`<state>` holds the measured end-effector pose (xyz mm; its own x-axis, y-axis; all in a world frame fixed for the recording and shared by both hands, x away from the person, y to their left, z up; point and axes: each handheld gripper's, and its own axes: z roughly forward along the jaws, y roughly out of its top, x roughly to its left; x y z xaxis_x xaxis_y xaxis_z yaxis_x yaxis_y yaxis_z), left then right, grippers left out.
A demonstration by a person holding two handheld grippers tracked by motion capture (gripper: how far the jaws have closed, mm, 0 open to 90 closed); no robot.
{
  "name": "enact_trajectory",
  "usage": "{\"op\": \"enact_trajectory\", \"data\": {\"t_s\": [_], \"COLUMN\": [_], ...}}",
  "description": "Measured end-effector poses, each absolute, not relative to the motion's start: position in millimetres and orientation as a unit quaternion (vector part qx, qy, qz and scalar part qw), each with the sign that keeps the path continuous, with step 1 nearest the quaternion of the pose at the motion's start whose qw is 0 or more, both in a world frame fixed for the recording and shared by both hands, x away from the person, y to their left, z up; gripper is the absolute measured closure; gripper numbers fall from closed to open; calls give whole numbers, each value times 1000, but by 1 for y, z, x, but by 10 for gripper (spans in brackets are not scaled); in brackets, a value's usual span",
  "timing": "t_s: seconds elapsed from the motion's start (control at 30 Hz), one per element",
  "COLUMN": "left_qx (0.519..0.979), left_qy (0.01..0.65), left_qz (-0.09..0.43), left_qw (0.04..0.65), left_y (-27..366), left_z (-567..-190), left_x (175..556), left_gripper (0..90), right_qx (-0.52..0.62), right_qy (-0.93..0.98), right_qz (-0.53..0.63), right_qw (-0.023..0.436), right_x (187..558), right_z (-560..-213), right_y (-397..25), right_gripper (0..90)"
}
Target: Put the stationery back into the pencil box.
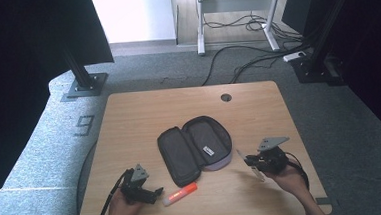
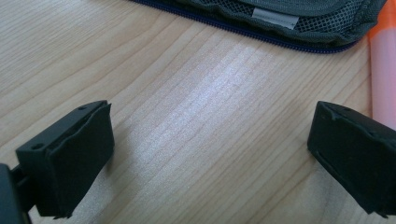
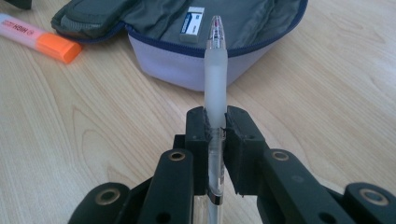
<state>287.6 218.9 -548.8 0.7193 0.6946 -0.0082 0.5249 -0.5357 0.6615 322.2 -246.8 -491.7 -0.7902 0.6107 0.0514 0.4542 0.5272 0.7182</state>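
Pen (image 3: pixel 216 70) clamped in right claw (image 3: pixel 216 123) — eraser (image 3: pixel 192 24) legible in rt gripper view; left claw (image 2: pixel 205 154) released.

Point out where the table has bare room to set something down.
Bare wood runs along the table's far edge behind the case, and down its left side. The near edge is crowded: highlighter, left hand-held gripper, and right hand-held gripper with its pen.

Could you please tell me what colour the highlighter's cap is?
Orange; the highlighter cap shows best in the right gripper view.
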Motion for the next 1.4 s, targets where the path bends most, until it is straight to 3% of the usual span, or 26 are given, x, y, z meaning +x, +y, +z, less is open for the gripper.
{"op": "enact_trajectory", "data": {"t_s": [1.4], "left_qx": [867], "left_qy": [352], "left_qz": [129], "left_qw": [329], "left_y": [219], "left_z": [-549], "left_x": [288], "left_gripper": [3], "right_qx": [306], "right_qy": [857], "right_qz": [390], "right_qw": [140], "right_x": [358], "right_z": [-443], "right_y": [-222], "right_gripper": [788]}}
